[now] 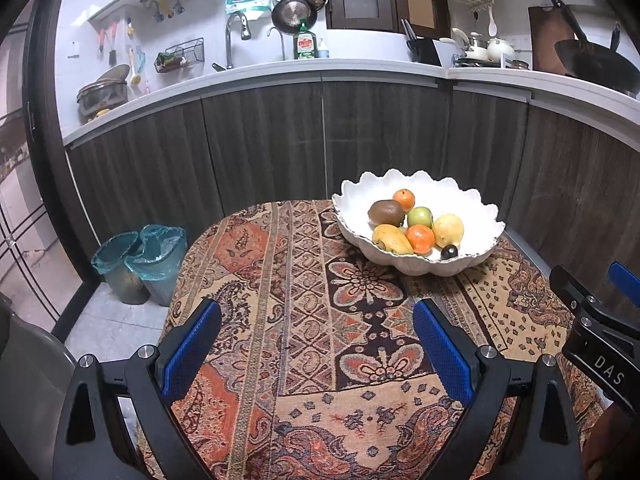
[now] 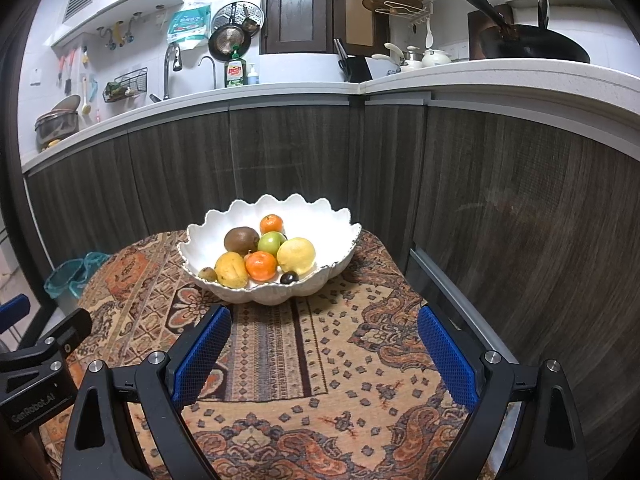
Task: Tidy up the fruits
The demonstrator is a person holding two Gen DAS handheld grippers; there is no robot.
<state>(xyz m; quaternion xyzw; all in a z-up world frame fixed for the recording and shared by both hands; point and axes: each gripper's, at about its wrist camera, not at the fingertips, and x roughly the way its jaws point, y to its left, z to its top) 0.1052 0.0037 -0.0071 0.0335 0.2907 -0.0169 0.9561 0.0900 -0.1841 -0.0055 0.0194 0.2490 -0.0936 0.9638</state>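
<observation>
A white scalloped bowl [image 1: 472, 260] [image 2: 320, 280] stands at the far side of the patterned table. It holds a kiwi [image 2: 241, 239], two oranges [image 2: 261, 265], a green apple [image 2: 272, 243], a yellow lemon [image 2: 296, 255], a mango [image 2: 231, 269], a dark plum [image 2: 289, 277] and a small brown fruit [image 2: 208, 274]. My left gripper [image 1: 318, 318] is open and empty, held over the table in front and to the left of the bowl. My right gripper [image 2: 324, 322] is open and empty, just in front of the bowl.
The small table has a patterned cloth [image 1: 304, 320]. Two bins with teal liners [image 1: 140, 264] stand on the floor at its left. Dark wood cabinets [image 2: 520, 220] and a white counter [image 1: 280, 72] with sink and cookware run behind and to the right.
</observation>
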